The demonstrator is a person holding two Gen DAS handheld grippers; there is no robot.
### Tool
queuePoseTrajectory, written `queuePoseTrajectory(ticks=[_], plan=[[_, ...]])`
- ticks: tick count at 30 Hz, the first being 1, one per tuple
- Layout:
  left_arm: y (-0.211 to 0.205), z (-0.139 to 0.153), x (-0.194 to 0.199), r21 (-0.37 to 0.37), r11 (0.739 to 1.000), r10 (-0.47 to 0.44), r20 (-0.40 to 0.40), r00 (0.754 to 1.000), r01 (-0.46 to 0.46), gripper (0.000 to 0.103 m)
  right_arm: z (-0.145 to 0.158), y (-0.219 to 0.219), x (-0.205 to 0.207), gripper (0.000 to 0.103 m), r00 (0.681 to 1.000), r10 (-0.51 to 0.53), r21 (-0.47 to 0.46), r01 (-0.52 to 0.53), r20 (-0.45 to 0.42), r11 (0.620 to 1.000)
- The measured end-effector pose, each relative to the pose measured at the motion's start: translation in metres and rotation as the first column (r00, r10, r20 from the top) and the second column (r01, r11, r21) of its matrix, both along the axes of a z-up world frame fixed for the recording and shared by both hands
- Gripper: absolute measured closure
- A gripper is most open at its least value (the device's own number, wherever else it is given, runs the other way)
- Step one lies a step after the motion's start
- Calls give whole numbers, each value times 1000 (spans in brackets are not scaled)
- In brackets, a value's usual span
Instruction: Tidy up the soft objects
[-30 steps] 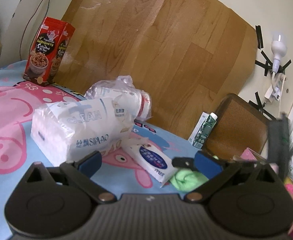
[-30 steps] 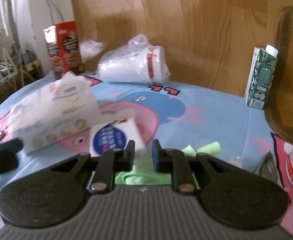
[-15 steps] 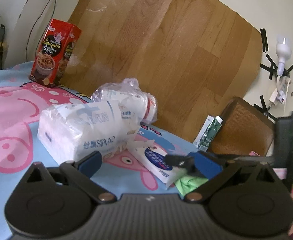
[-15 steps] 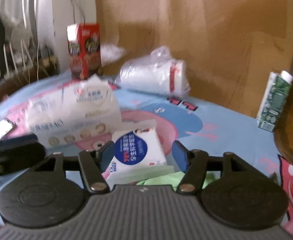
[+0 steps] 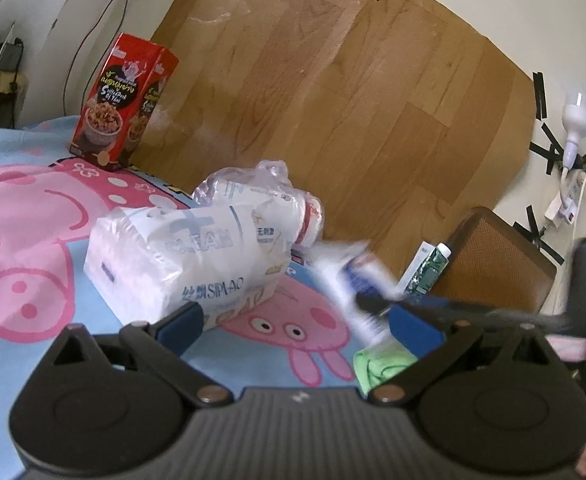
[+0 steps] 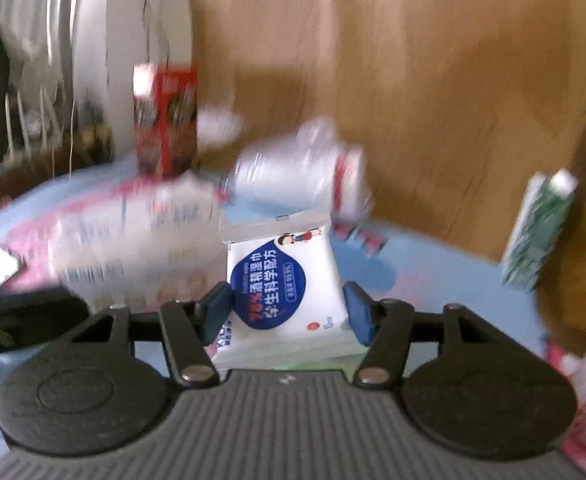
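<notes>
A white wet wipes pack (image 6: 285, 280) with a blue label sits between the blue pads of my right gripper (image 6: 287, 310), whose jaws are closing on its two sides. In the left wrist view the same pack (image 5: 353, 280) hangs tilted above the tablecloth, held by the right gripper (image 5: 377, 304). Under it lies a green cloth (image 5: 381, 364). A large tissue pack (image 5: 181, 256) lies just ahead of my left gripper (image 5: 297, 322), which stands open with nothing between its fingers. Behind the tissues lies a bagged white roll (image 5: 261, 200).
A red snack box (image 5: 125, 100) stands at the back left against the wooden panel (image 5: 333, 80). A green carton (image 5: 429, 272) stands at the back right beside a brown chair (image 5: 493, 256). A cartoon tablecloth (image 5: 33, 240) covers the table.
The right gripper opened from nearly shut, moved over the wet wipes pack, closed around it and raised it off the green cloth. The left gripper stayed open and still.
</notes>
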State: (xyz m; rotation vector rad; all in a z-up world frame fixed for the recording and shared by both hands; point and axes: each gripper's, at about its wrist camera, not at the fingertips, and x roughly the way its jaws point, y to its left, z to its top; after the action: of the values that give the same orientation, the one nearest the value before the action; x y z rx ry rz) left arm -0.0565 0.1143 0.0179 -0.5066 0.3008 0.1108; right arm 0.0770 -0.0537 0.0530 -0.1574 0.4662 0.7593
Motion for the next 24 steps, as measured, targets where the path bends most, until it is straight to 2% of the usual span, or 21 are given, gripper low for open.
queuePoseTrajectory(ticks=[3, 7, 11, 14, 17, 18, 19, 20, 24], plan=[[0, 0, 0, 0, 1000, -3, -1, 1000, 3, 0, 24, -32, -19, 40, 998, -42, 120, 37, 41, 992], [0, 0, 1, -3, 1000, -16, -6, 1000, 16, 0, 35, -74, -51, 39, 1000, 2, 200, -5, 12, 980], [1, -1, 3, -11, 999, -44, -21, 999, 44, 0, 16, -99, -87, 39, 997, 57, 145, -48, -60, 988], [-1, -3, 11, -27, 991, -129, -53, 990, 128, 0, -10, -107, -105, 39, 985, 79, 85, -66, -156, 994], [-6, -5, 18, -23, 974, -225, -78, 971, 223, 0, -31, -103, -121, 37, 982, 78, -9, -81, -169, 997], [-9, -5, 18, -13, 971, -240, -83, 967, 240, 0, -34, -102, -127, 34, 985, 66, -6, -68, -156, 998], [-13, -5, 18, -1, 966, -257, -88, 963, 257, 0, -36, -105, -132, 25, 989, 47, 8, -46, -142, 999], [-16, -5, 19, 11, 960, -277, -92, 956, 280, 0, -37, -107, -134, 23, 989, 34, 11, -33, -145, 999], [-27, -5, 20, 46, 932, -355, -101, 930, 360, 1, -37, -115, -144, 21, 987, -6, 16, 9, -159, 1000]])
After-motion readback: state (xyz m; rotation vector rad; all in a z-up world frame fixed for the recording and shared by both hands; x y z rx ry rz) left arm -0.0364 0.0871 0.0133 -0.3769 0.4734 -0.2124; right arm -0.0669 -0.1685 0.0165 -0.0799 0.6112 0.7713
